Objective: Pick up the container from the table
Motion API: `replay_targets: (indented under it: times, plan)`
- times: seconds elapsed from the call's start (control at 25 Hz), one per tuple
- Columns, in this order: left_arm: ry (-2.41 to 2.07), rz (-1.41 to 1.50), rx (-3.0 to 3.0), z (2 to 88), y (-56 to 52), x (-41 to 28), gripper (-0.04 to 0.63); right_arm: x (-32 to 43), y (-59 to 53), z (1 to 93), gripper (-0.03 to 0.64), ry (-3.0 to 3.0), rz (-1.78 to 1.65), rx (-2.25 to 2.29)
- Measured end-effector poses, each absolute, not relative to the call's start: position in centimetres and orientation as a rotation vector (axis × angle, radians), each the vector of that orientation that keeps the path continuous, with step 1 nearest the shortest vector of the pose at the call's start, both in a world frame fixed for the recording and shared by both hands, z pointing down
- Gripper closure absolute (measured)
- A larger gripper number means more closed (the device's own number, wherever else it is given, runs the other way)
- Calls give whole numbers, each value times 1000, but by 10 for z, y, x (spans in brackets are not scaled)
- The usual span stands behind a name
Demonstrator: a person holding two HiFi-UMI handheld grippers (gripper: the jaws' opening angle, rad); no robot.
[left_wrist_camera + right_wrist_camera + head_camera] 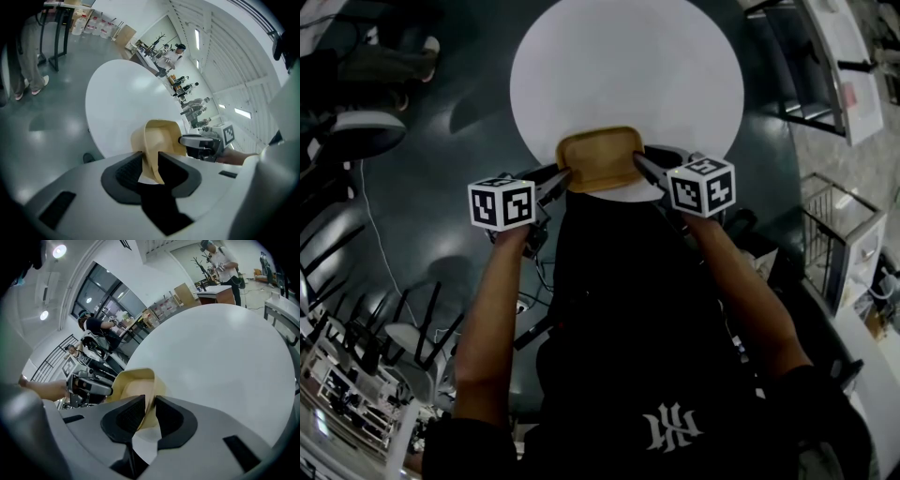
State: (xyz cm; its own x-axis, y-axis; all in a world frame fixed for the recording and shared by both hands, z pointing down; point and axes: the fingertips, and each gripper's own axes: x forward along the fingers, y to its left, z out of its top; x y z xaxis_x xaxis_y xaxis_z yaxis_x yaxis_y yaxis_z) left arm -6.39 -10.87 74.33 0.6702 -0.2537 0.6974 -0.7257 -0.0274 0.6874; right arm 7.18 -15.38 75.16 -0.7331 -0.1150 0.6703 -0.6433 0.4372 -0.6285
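A shallow tan container [600, 157] sits at the near edge of a round white table [628, 66]. My left gripper [565, 175] is at its left rim and my right gripper [639, 161] at its right rim. In the left gripper view the container's [161, 136] thin wall runs between the pads of my left gripper [150, 157], which are closed on it. In the right gripper view the container's [133, 383] rim is likewise pinched between the pads of my right gripper [150, 404]. Each gripper shows across the container in the other's view.
Dark floor surrounds the table. A wire rack [839, 234] and a counter stand to the right, chairs [356, 131] to the left. A person's legs [28, 56] are near the table's far side, and other people [220, 263] work at benches farther off.
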Motion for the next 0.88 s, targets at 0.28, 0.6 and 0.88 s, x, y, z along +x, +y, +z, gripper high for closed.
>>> replay_targets:
  times: [0.28, 0.6, 0.88]
  plan:
    - [-827, 479, 1598, 746, -103, -66, 534, 75, -149, 754, 534, -2136, 1264, 647]
    - [-849, 477, 1625, 736, -112, -67, 553, 75, -161, 738, 548, -2182, 1201, 669]
    - [-872, 461, 1689, 712, -132, -72, 555, 72, -179, 706, 551, -2255, 1135, 694]
